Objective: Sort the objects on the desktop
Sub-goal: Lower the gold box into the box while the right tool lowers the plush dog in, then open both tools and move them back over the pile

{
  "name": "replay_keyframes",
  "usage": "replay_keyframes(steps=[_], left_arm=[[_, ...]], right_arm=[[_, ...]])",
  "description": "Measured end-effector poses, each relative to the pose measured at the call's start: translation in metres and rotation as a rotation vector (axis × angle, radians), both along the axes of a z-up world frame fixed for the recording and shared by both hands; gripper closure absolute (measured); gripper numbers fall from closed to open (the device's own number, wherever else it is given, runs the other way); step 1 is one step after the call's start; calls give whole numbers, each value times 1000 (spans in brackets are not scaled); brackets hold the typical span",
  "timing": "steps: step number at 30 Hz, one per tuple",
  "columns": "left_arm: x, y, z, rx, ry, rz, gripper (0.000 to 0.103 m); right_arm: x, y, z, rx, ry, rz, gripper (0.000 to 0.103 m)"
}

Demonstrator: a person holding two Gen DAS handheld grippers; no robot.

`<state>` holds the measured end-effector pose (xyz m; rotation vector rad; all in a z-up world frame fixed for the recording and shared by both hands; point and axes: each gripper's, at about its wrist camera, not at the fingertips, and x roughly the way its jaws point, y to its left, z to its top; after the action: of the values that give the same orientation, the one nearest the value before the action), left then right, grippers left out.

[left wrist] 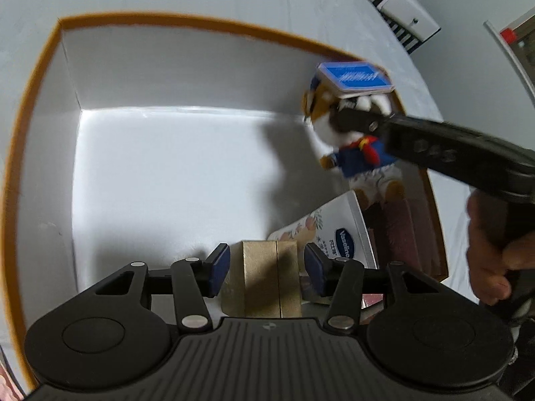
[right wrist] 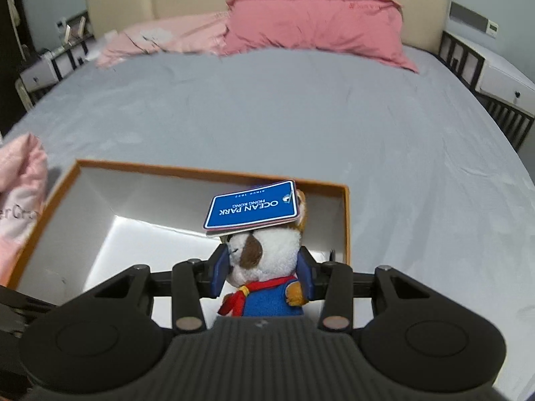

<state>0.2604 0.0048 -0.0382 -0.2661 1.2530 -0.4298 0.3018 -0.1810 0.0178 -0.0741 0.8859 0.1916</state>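
Left wrist view: the left gripper (left wrist: 267,270) is held over an open box (left wrist: 40,180) with an orange rim and white interior. A gold block (left wrist: 262,277) stands between its blue pads (left wrist: 219,269); a narrow gap is seen on each side of the block, so the jaws are spread and not pressed on it. Whether the block rests on the box floor cannot be told. Just right of the gripper, a white Vaseline carton (left wrist: 337,234) lies tilted in the box. Farther ahead and to the right, a plush toy (left wrist: 354,147) in a blue shirt and red scarf is carried by the right gripper (left wrist: 354,117), which enters from the right; the hand (left wrist: 485,247) on its handle is seen at the frame edge.

Right wrist view: the right gripper (right wrist: 264,274) is pinched on the toy's (right wrist: 267,257) head, both pads (right wrist: 220,274) touching the fur. A blue tag (right wrist: 250,210), printed "OCEAN PARK", lies over the top of the head. The toy is held above the right part of the box (right wrist: 214,173), ahead of and below the gripper. The box sits on a grey bed (right wrist: 301,110); pink pillows (right wrist: 314,26) lie far ahead.
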Motion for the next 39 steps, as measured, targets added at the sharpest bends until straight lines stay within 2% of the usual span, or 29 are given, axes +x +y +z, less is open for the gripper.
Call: replay_keyframes(steps=[6,8,11,13,17,19,21,22,24,26,29,32,35,39], left_arm=[[-13,13,14,-3,-45,45,46],[5,-2,23,1,-51,55,46],[3,-1,26,-9,-60,61,46],[-2,9,26,-18,-66,63,46],[9,2,26,-16,-87,88,46],[9,4,22,-7,-103,112,46],[8,5,24,2,-115,129,46],[7,7,21,1,-117,131,46],[6,9,22,-3,-123,132,46],[2,12,24,3,-137,132,46],[-2,14,28,43,-178,141,46],[-6,17,31,44,-202,145,46],[-14,15,40,33,-239,128,46],[-37,11,65,49,-337,102,46]], right_arm=[[20,16,-12,-133,39,-13,57],[26,20,-21,-167,74,-5,56],[27,28,-28,-241,74,24,55],[26,29,-27,-246,84,27,54],[25,28,-17,-274,71,12,54],[19,28,-11,-268,64,33,58],[15,31,-8,-266,60,69,70],[14,36,-9,-274,61,84,71],[17,39,-16,-285,84,97,81],[24,36,-26,-278,135,77,87],[26,26,-38,-261,169,28,89],[19,24,-33,-241,144,48,90],[0,23,-12,-200,82,68,89],[-43,17,21,-104,-43,89,88]])
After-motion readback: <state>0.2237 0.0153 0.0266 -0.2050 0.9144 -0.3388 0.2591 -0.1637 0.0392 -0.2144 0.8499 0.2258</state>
